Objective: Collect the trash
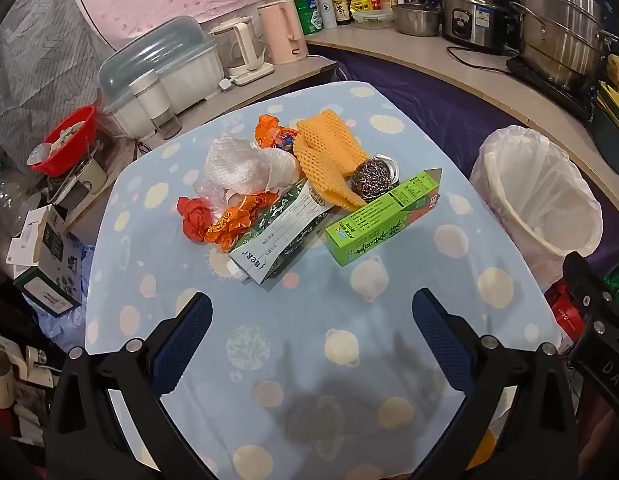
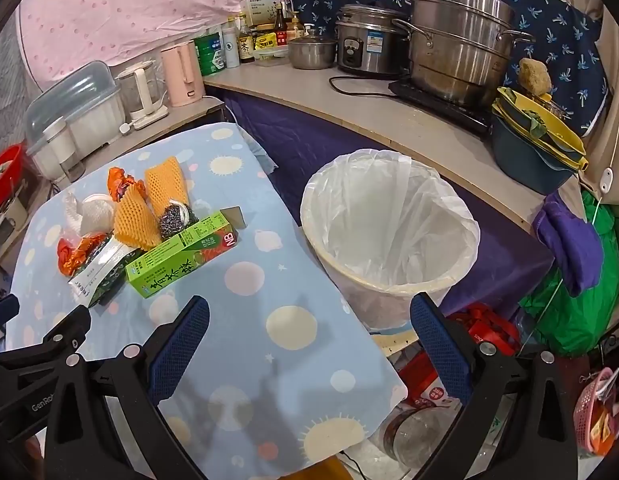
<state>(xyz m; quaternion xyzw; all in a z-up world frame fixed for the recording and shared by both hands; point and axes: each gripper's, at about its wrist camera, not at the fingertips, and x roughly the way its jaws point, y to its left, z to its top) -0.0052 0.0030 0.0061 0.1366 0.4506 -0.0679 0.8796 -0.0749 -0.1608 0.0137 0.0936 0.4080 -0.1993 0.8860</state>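
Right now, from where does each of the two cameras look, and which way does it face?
Left wrist view: sits on the open left gripper, faces down over the blue spotted tablecloth toward the trash pile; its two blue-padded fingers show, plus the right gripper's edge.
Right wrist view: sits on the open right gripper, faces the table's edge and the white-lined waste bin; its fingers show, plus part of the left gripper.
Both share the green rectangular carton, bin and kitchen counter.

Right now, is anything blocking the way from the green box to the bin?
Nothing visible: the green box lies at the pile's near edge, bare tablecloth runs to the table's edge, and the open bin stands just beyond.
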